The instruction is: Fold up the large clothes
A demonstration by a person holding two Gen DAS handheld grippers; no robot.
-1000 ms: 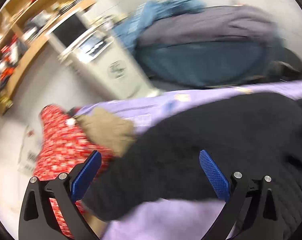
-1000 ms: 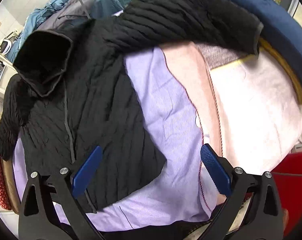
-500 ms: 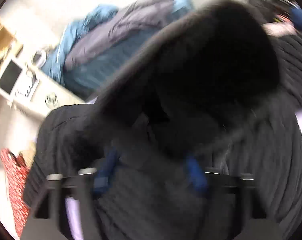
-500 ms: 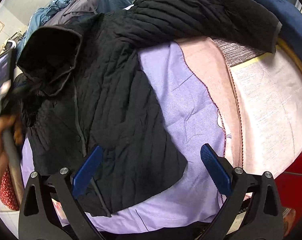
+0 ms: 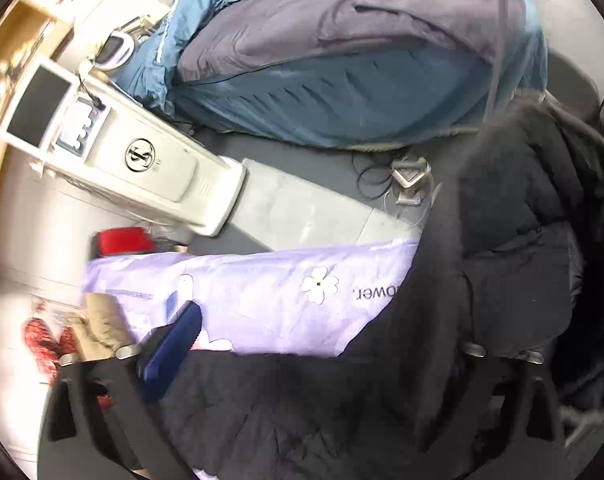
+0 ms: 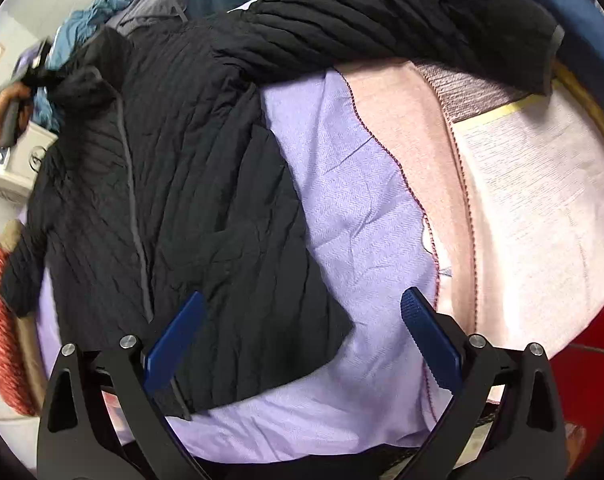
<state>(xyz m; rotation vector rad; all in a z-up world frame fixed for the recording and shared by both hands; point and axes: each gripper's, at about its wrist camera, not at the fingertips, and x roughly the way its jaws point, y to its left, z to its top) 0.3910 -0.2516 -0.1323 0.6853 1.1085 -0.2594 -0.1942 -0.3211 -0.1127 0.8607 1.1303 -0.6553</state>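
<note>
The black jacket (image 6: 174, 184) lies spread on the lavender sheet (image 6: 354, 216) — hood at ten o'clock. The left gripper (image 5: 314, 360) is opening, jacket fabric between its jaws; the right gripper (image 6: 302, 332) hovers agape — empty.

black jacket (image 6: 174, 184) on lilac sheet (image 6: 358, 216)

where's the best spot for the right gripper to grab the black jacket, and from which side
Probably the bottom hem corner of the black jacket, which lies flat on the lilac sheet just ahead of the open right gripper. Come down from above with one finger on each side of that pointed edge: it is thin, free of the thick sleeve further back, and has bare sheet beside it.
</note>
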